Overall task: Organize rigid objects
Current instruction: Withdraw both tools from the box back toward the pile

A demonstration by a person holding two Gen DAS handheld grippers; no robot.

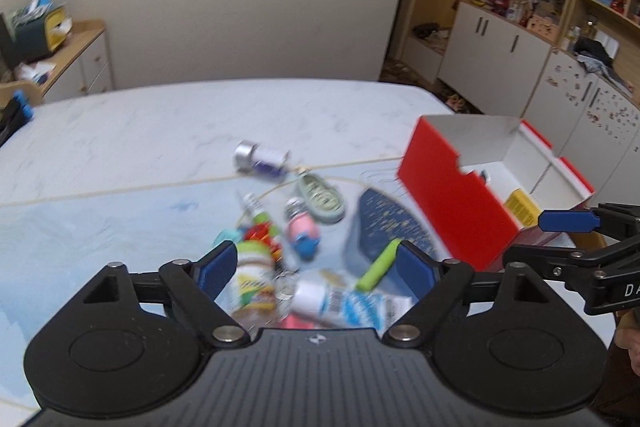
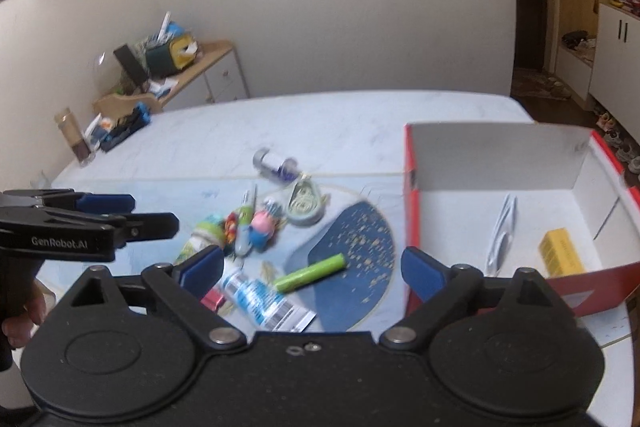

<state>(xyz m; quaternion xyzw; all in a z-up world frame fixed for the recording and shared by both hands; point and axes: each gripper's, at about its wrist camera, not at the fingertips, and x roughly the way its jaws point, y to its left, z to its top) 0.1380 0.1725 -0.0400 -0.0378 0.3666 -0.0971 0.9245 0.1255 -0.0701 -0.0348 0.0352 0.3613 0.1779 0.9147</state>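
Observation:
A heap of small items lies on a pale blue mat: a lime green tube (image 2: 310, 273), a white and blue tube (image 2: 264, 301), a pink pig figure (image 2: 262, 225), a green tape dispenser (image 2: 304, 203) and a silver-capped bottle (image 2: 276, 163). To the right of them stands a red box (image 2: 412, 187) with a yellow packet (image 2: 560, 255) and a white tweezer-like item (image 2: 502, 231) inside. My right gripper (image 2: 312, 267) hangs open above the box's left wall. My left gripper (image 1: 316, 267) is open over the heap, above a yellow-labelled jar (image 1: 256, 279), holding nothing. Both views are blurred.
The mat lies on a white marbled table (image 1: 160, 123). A wooden side cabinet (image 2: 208, 67) with clutter stands at the back left, with more clutter (image 2: 116, 131) at the table's left edge. Cupboards (image 1: 520, 39) line the right wall. A hand (image 2: 24, 311) holds the left gripper.

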